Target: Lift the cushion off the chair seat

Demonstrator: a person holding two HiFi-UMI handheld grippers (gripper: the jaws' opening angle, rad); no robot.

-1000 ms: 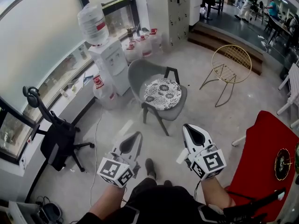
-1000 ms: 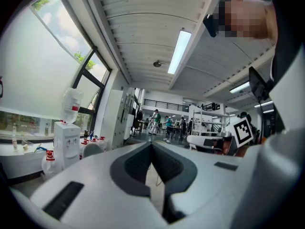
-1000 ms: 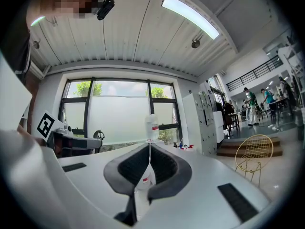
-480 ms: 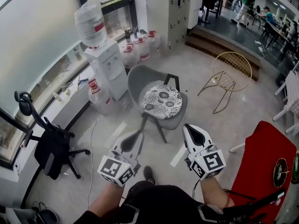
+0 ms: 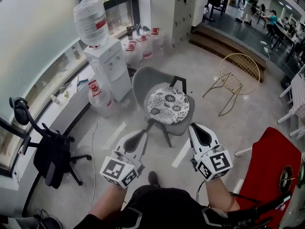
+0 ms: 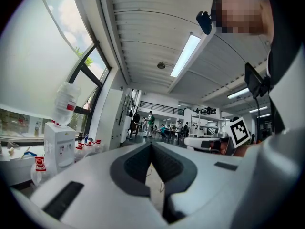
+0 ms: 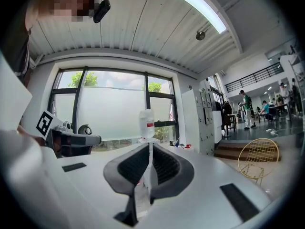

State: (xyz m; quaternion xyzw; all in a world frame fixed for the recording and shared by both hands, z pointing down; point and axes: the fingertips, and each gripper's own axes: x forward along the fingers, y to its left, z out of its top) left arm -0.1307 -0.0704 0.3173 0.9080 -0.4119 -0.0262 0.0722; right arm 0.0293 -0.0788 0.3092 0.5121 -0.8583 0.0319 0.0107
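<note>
A round cushion (image 5: 167,105) with a black-and-white flower print lies on the seat of a grey shell chair (image 5: 145,79), in the middle of the head view. Both grippers are held level in front of the person, short of the chair and touching nothing. My left gripper (image 5: 142,135) points at the chair's front left leg, its jaws shut with nothing between them (image 6: 151,147). My right gripper (image 5: 195,128) is just right of the seat's front edge, also shut and empty (image 7: 150,148). The cushion is hidden in both gripper views.
A white water dispenser (image 5: 110,66) with a bottle (image 5: 90,20) on top stands left of the chair, with spare bottles (image 5: 143,44) behind it. A gold wire chair (image 5: 237,75) is at the right. A black office chair (image 5: 50,149) is at the left and a red surface (image 5: 274,166) at the lower right.
The person and both grippers have come forward towards the grey chair, which now sits closer and lower in the head view. Both grippers stay shut.
</note>
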